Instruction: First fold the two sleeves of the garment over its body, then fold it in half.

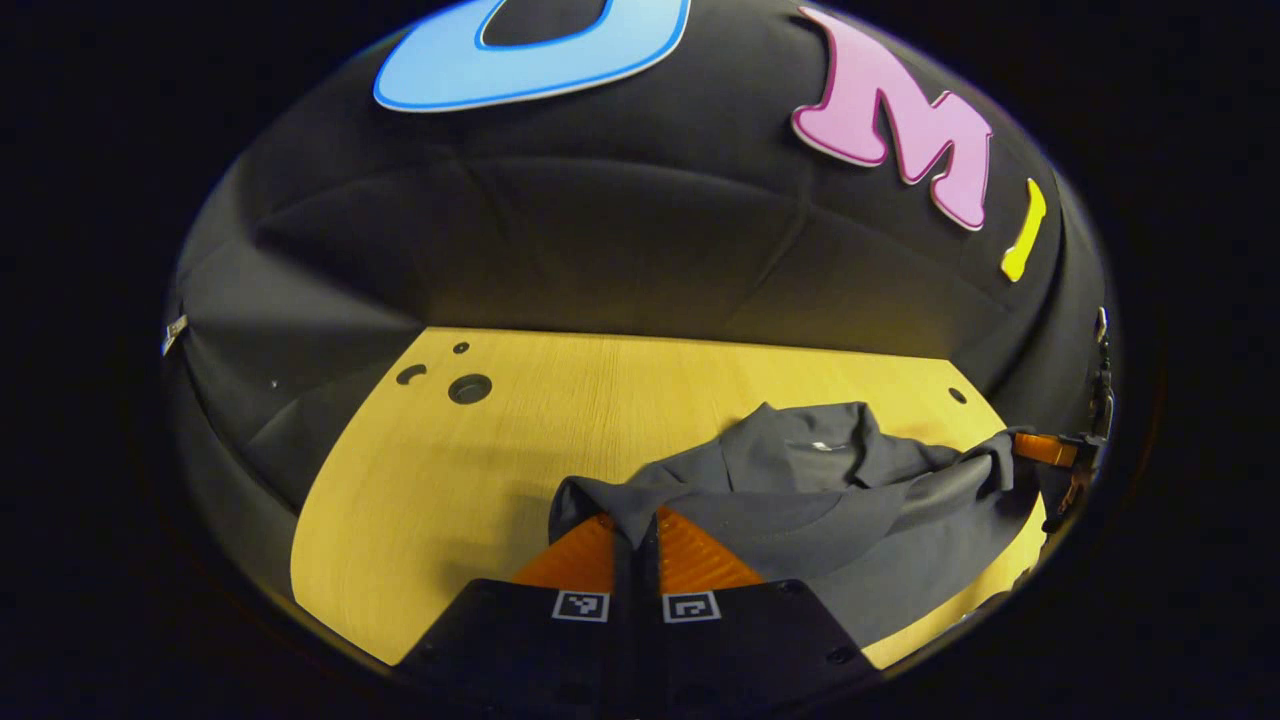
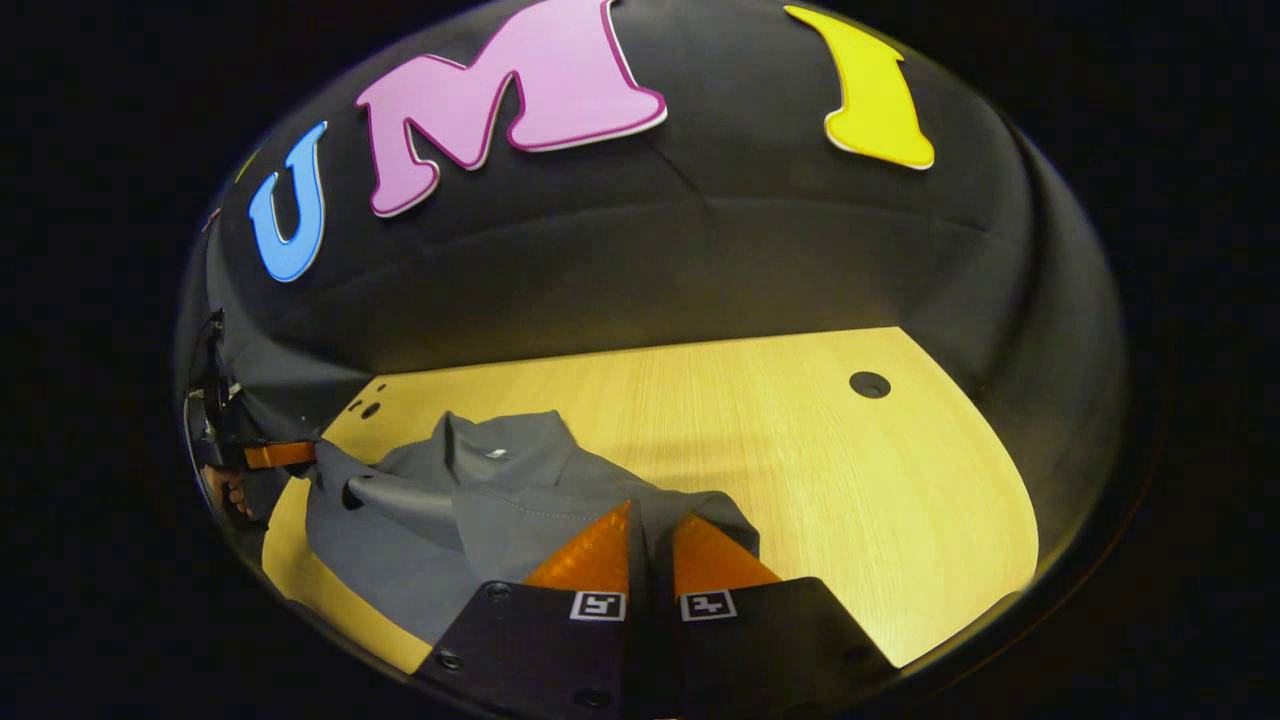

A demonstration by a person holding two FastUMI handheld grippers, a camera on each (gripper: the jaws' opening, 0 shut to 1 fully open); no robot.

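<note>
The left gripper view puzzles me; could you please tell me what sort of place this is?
Probably a recording booth: black cloth wall behind a pale wooden table with round holes, a grey garment pinched by the left hand-held gripper.

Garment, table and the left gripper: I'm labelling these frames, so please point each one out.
garment (image 1: 800, 500): left gripper view, its grey body below the collar.
table (image 2: 800, 450): right gripper view, bare wood.
left gripper (image 1: 635, 530): left gripper view, between its fingertips, which pinch cloth.
</note>
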